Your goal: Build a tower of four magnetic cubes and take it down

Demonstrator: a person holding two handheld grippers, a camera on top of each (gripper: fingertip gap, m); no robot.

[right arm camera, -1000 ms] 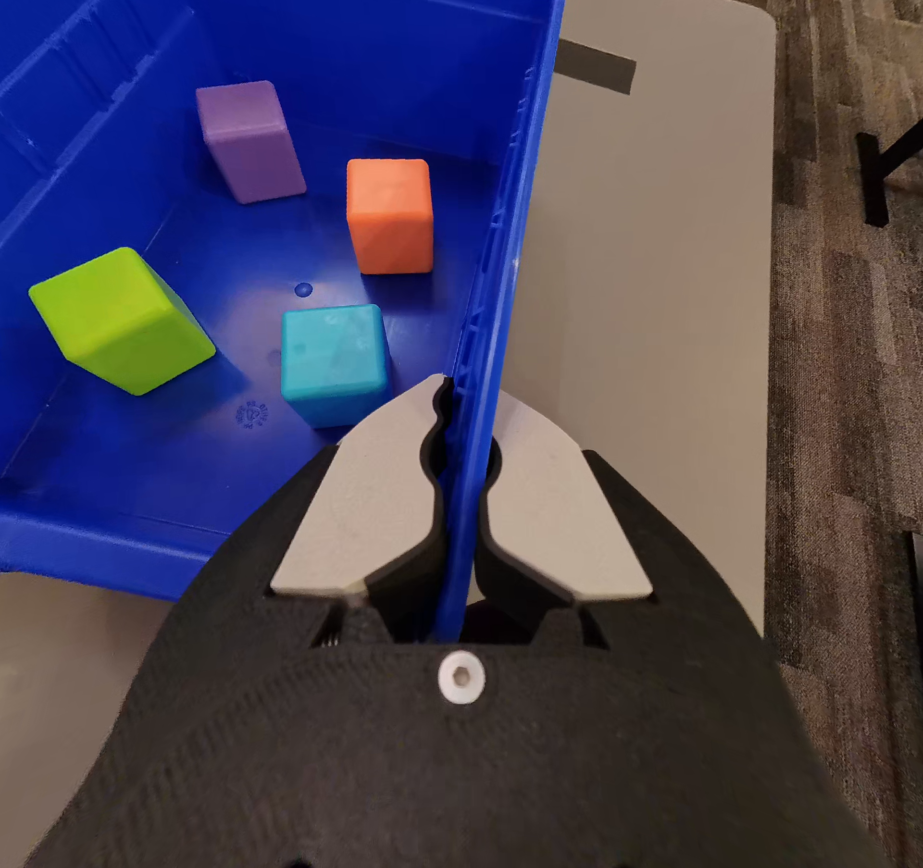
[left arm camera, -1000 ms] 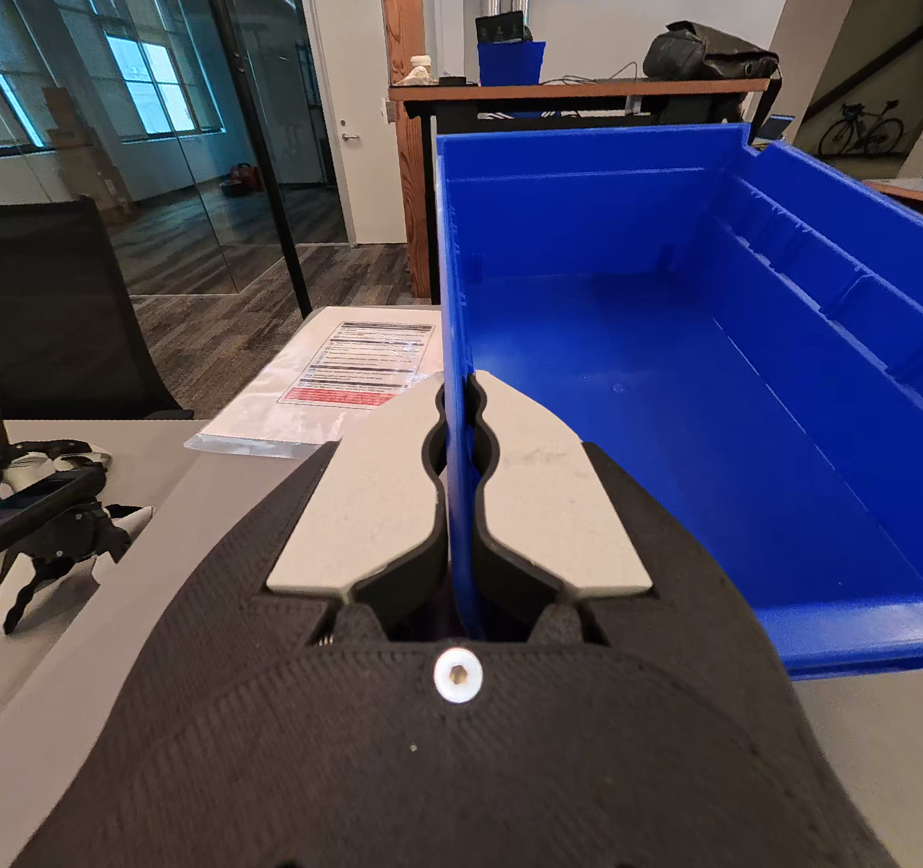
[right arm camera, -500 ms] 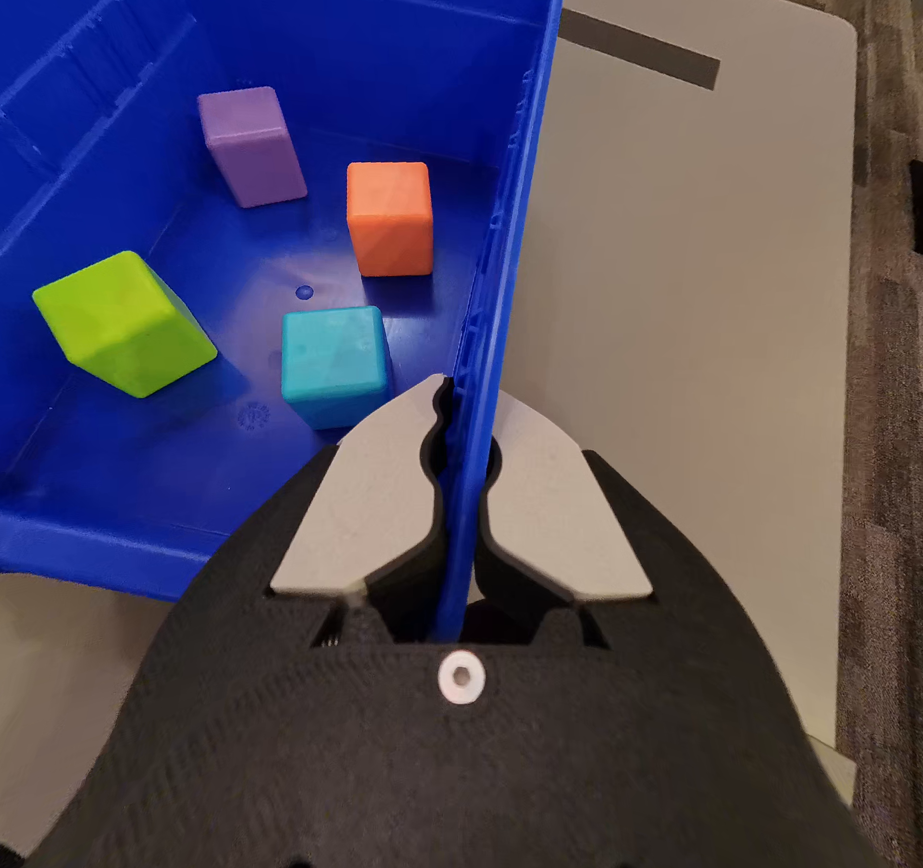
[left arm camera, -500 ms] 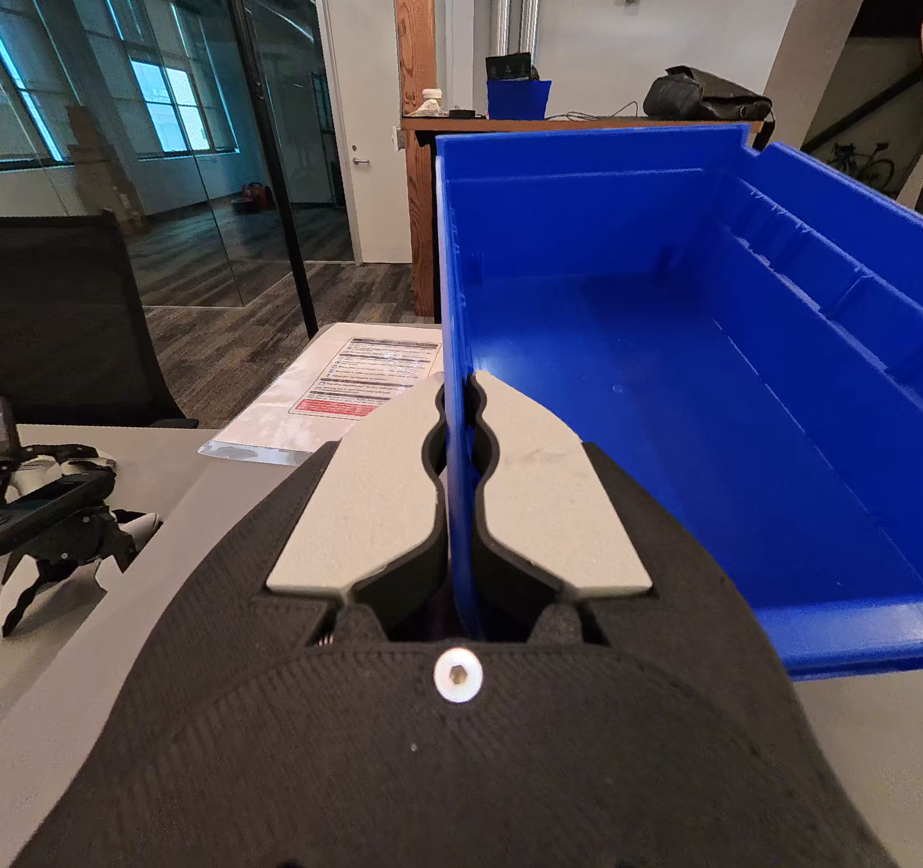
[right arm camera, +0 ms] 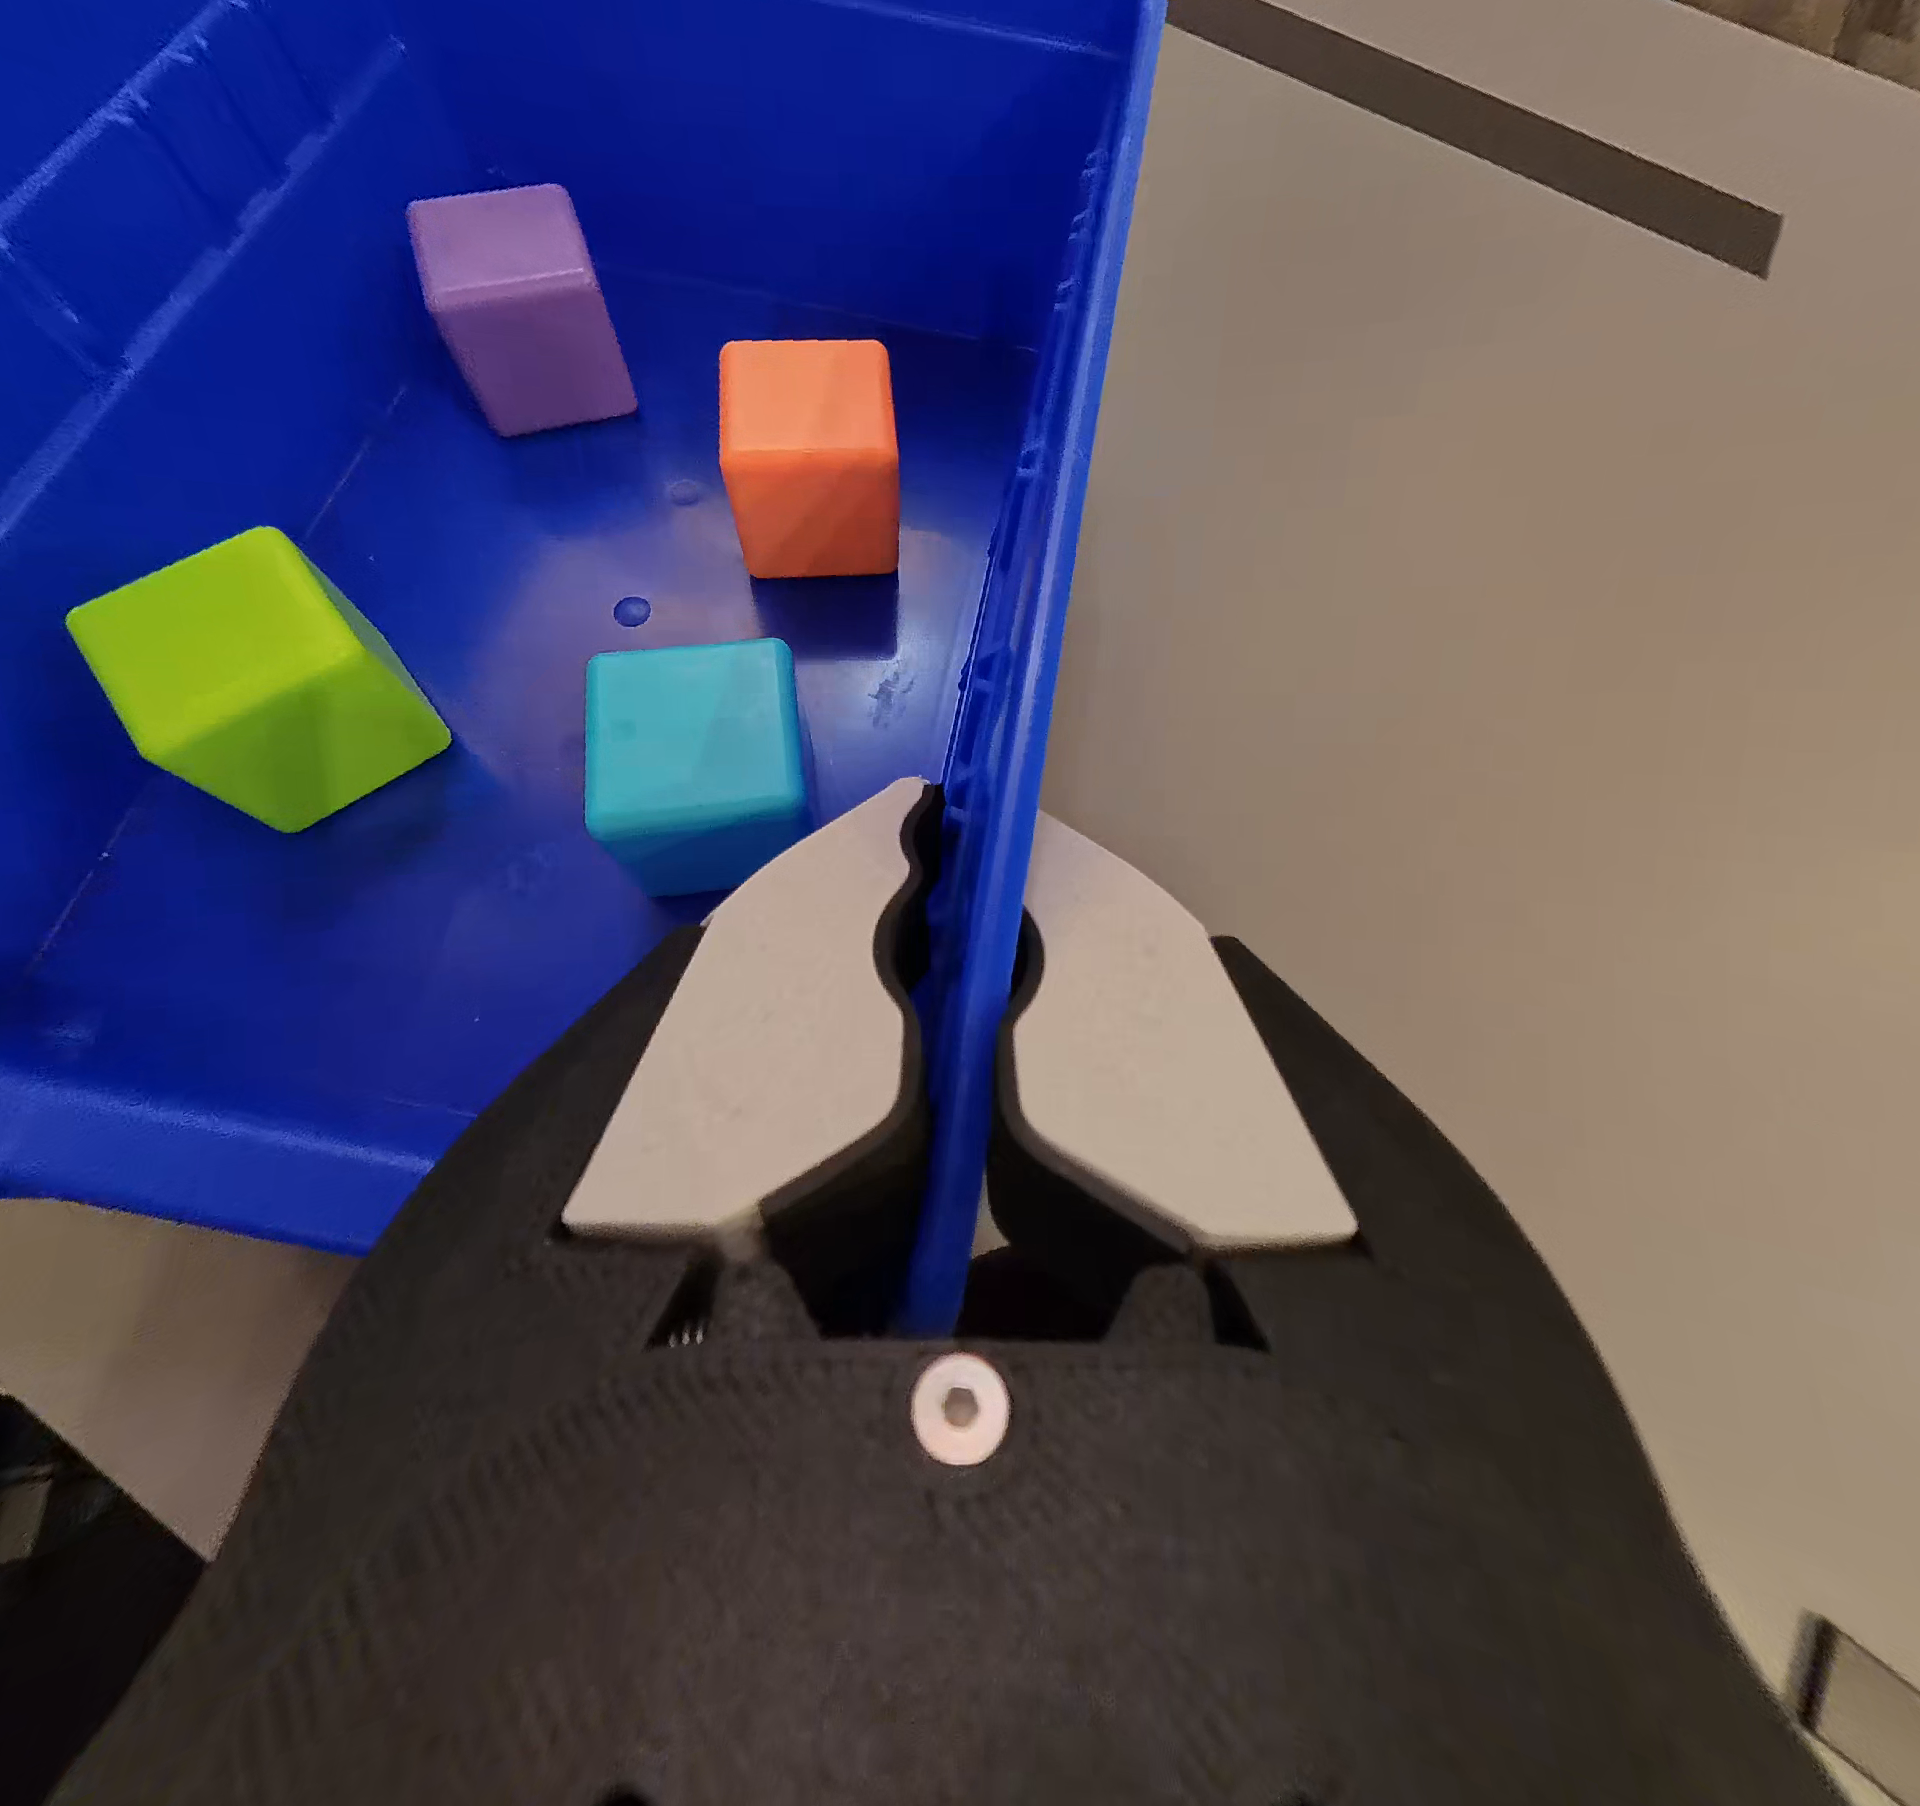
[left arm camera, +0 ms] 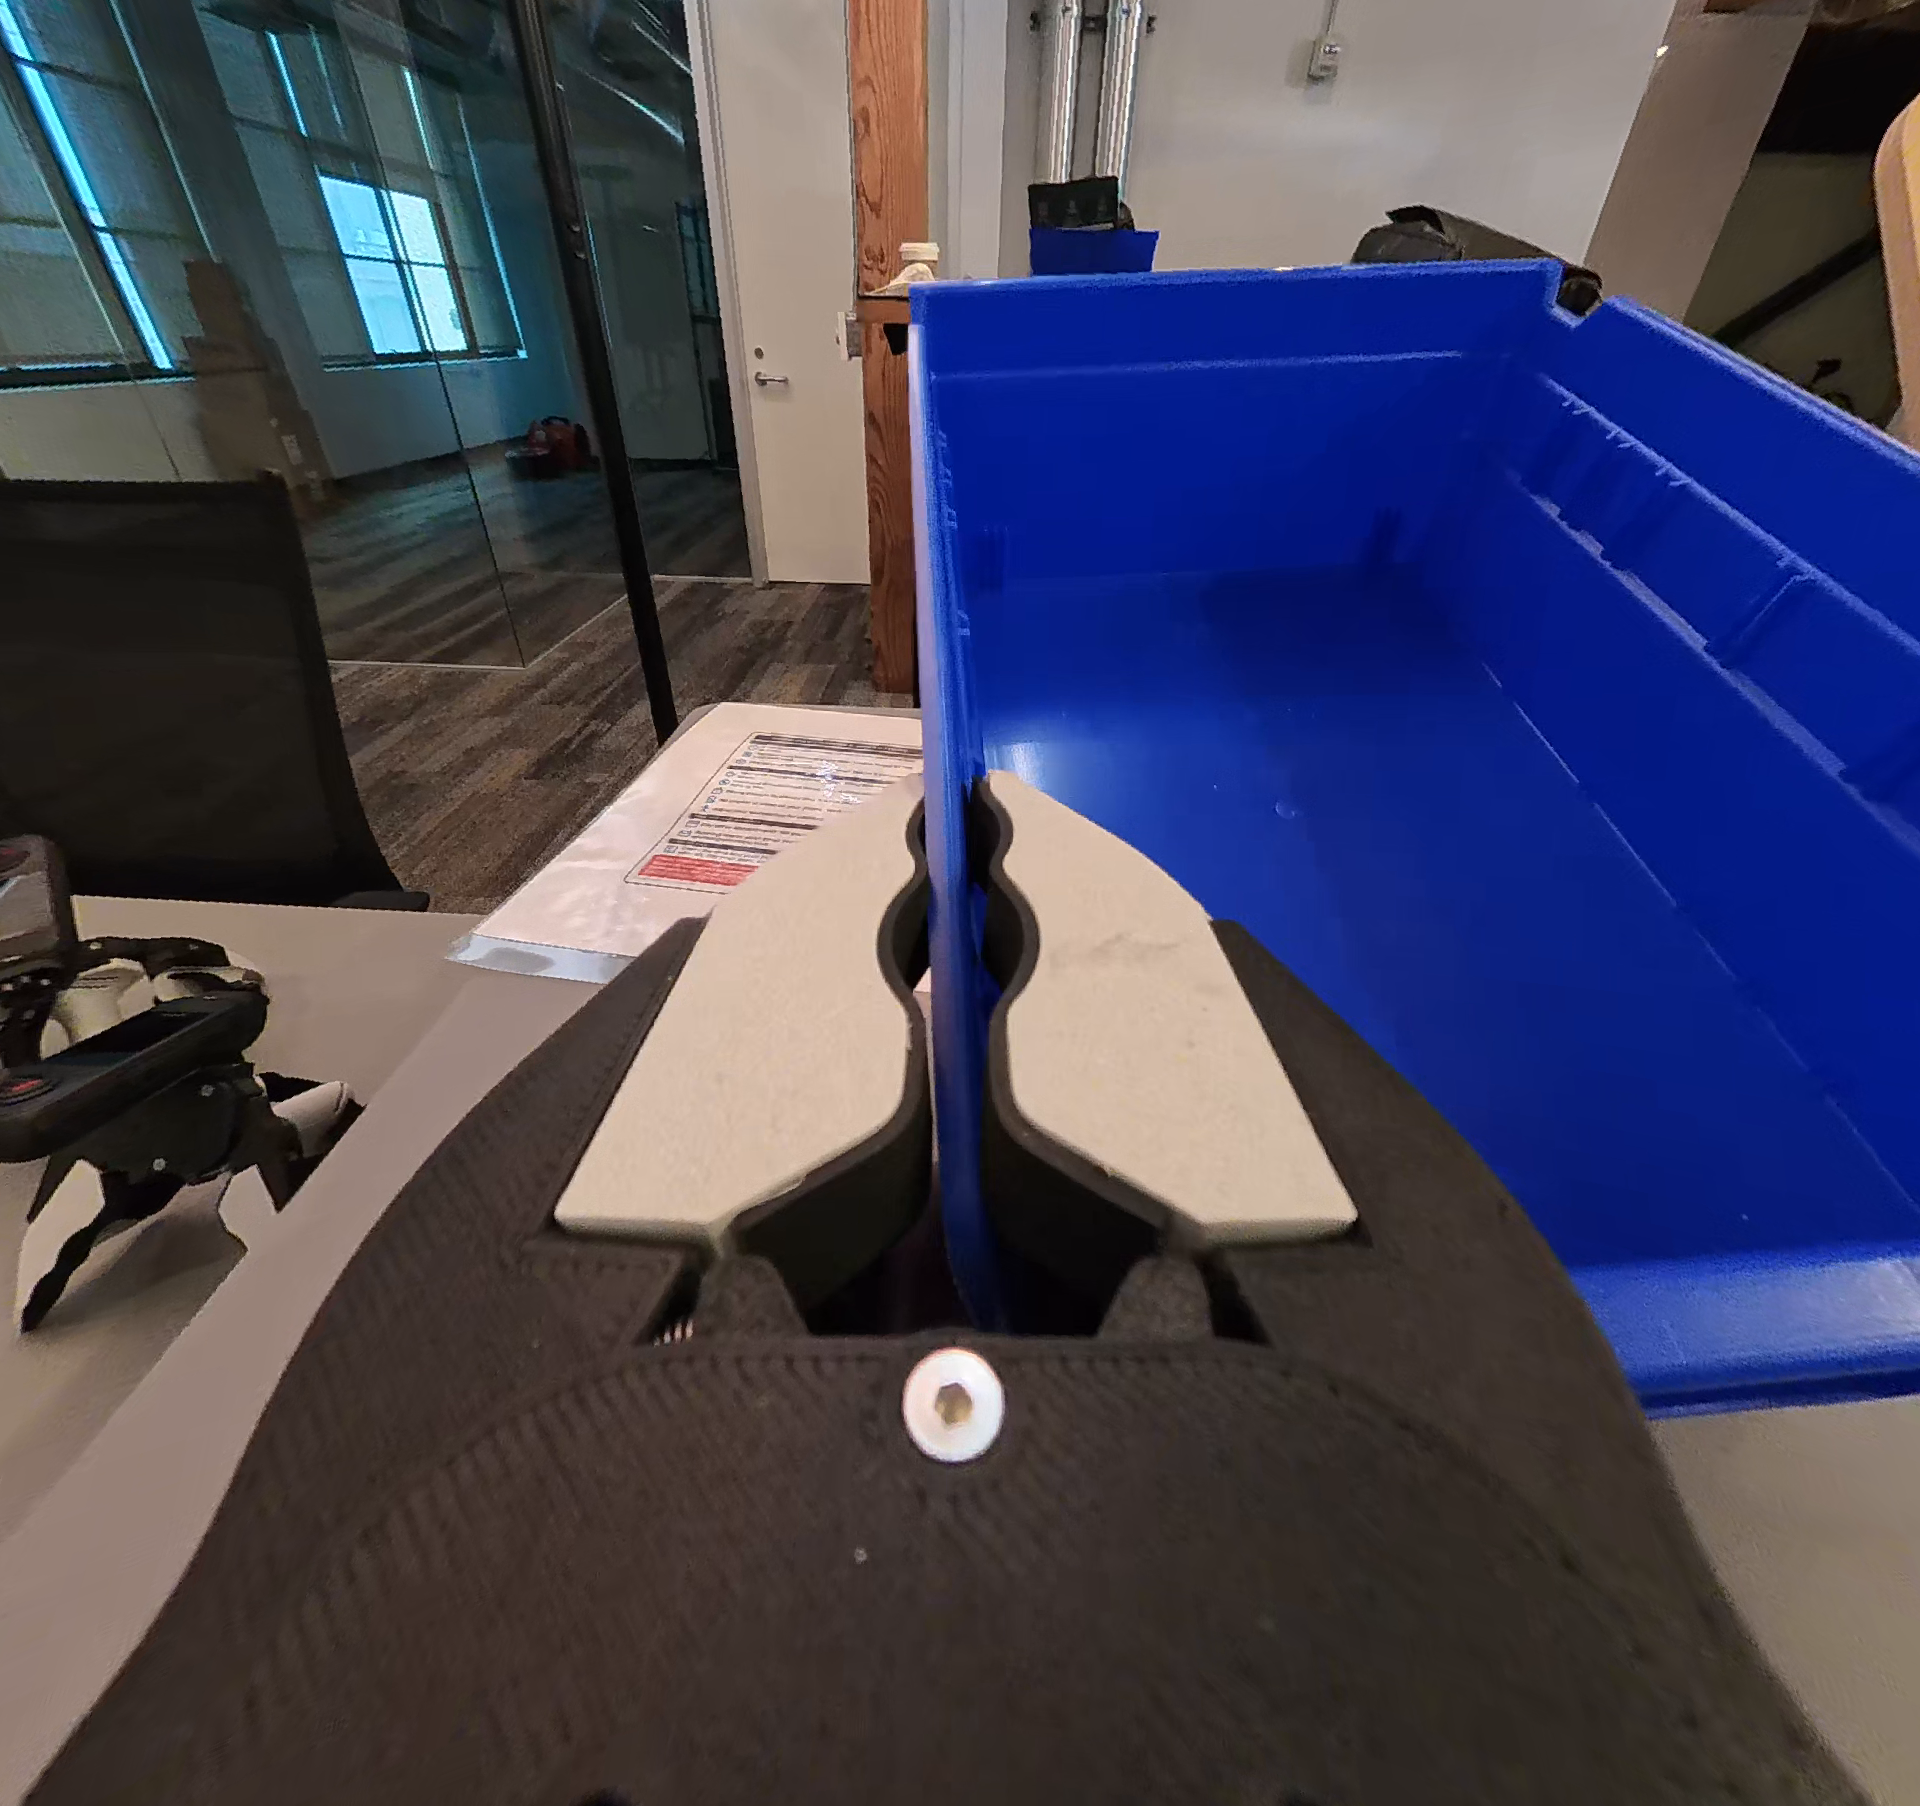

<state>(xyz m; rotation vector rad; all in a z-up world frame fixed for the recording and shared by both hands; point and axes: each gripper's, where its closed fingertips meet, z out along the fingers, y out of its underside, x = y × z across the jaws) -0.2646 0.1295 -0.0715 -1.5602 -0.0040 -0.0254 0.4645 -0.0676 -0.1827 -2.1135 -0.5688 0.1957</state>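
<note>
Cubes [right arm camera: 691,759] lie loose in the blue bin [right arm camera: 644,63]; left tool [left arm camera: 948,925] and right tool [right arm camera: 971,925] each pinch its wall.

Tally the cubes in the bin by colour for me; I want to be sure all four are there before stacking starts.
Purple cube: 1
Orange cube: 1
Green cube: 1
Teal cube: 1
Total: 4, all lying apart on the floor of the blue bin.

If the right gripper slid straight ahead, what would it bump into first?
Probably nothing soon: the right gripper is clamped on the blue plastic bin's side wall, so it would slide along that wall toward the far corner.
</note>
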